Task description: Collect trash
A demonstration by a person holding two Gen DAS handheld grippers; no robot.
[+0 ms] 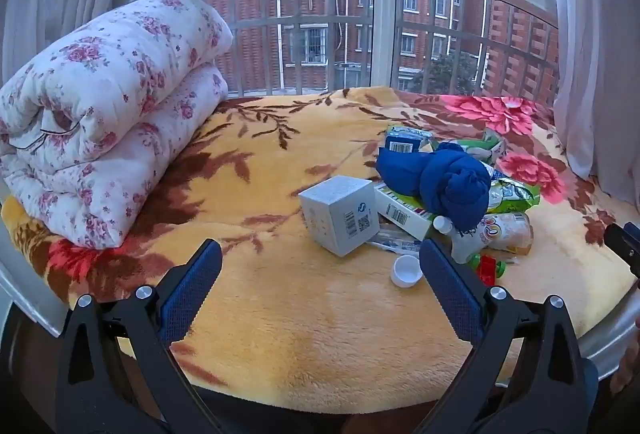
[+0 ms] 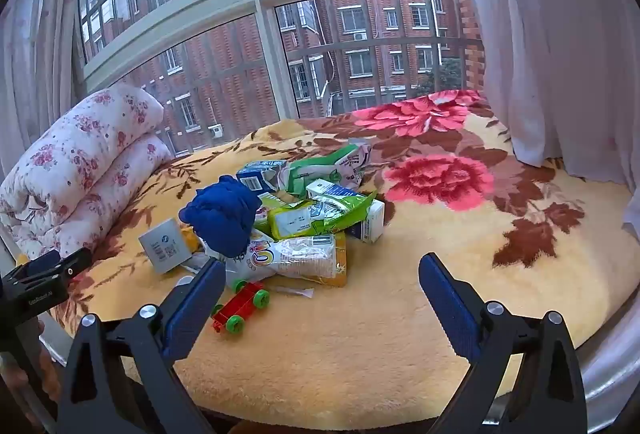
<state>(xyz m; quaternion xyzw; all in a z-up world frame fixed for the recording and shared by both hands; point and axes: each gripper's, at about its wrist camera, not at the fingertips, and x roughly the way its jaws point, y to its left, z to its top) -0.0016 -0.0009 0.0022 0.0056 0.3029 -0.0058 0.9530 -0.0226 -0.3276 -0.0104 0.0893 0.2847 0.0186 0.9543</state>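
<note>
both jaws gape wide, empty: left gripper [image 1: 320,258], right gripper [image 2: 322,270]; square cardboard box [image 1: 340,219] at twelve o'clock on fuzzy blanket [image 1: 312,334].

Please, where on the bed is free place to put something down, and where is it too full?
Free: the blanket strip between the trash pile and the near edge, and the patch between the quilt and the grey box. The right side by the curtain is also bare. Crowded: the pile, around the blue cloth and toy car.
</note>
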